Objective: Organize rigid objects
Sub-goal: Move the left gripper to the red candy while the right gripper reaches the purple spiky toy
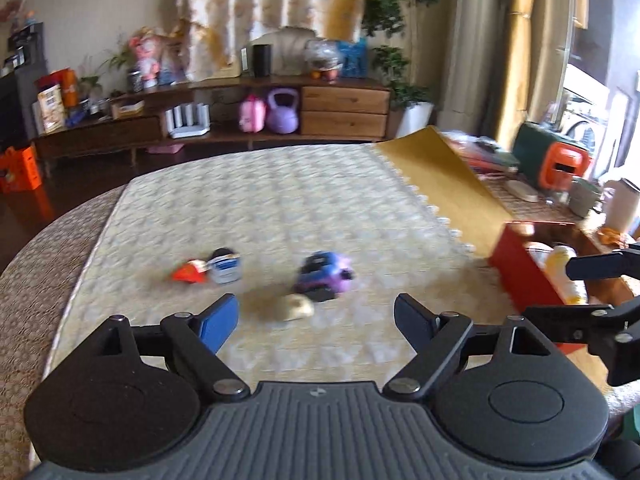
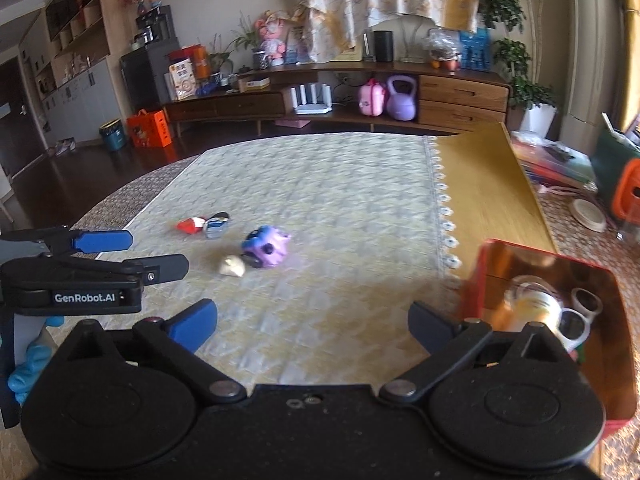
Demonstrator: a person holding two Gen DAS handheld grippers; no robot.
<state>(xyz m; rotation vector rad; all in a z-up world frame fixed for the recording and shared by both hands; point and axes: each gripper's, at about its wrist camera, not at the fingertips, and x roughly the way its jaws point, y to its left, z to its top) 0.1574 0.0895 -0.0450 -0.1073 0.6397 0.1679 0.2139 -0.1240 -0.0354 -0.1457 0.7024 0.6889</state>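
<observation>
Both your left tongs (image 1: 316,320) and right tongs (image 2: 312,320) hang released, empty. The purple toy (image 2: 266,250) lies mid-surface; the red box (image 2: 560,320) sits near right.

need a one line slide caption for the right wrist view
Open right gripper over the quilted table cover, purple toy car ahead, red box at right, open left gripper alongside.

Purple kettlebell (image 2: 401,98) beside pink case (image 2: 373,99)

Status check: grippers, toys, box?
Left gripper and right gripper open, empty. Purple toy and small pieces loose on cloth. Red box partly filled. Path clear.
</observation>
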